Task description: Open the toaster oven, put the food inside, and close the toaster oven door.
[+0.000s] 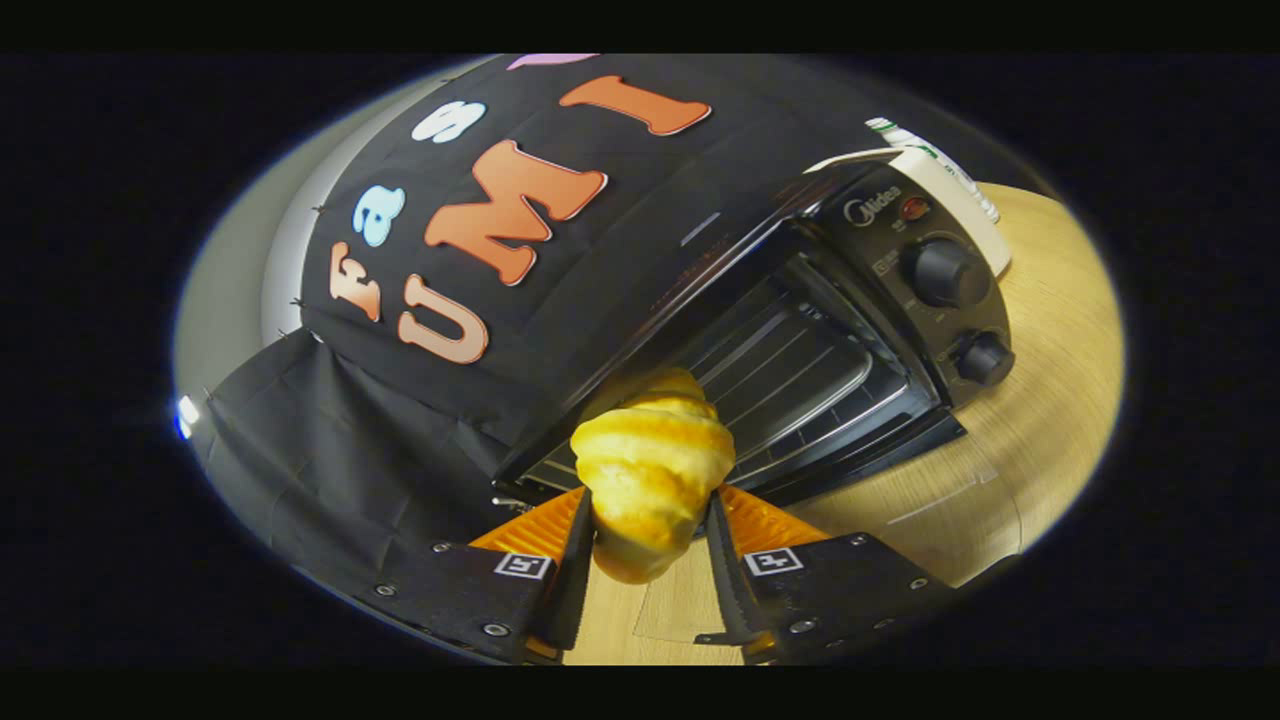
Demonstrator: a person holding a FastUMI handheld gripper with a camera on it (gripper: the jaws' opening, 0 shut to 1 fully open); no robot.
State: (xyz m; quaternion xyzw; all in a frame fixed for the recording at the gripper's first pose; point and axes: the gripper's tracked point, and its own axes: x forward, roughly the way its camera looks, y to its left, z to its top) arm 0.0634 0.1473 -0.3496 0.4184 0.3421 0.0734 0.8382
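Gripper [648, 535] jaws narrowly apart, clamped on croissant [650, 470], held above table [1040, 420], before open toaster oven [800, 370], wire rack [790, 385] inside.

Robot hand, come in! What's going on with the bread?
Gripper shut on croissant. Toaster oven open just ahead, wire rack bare. Nothing in the way.

A pale wood-grain table [1040, 420] carries the scene; on it sits a black toaster oven [900, 290], at about one o'clock from the gripper's fingers, its door [880, 445] dropped open toward the tabletop and the wire rack [800, 380] showing inside; two round knobs sit on its front panel; bare tabletop stretches at three o'clock of the oven and between the fingers.
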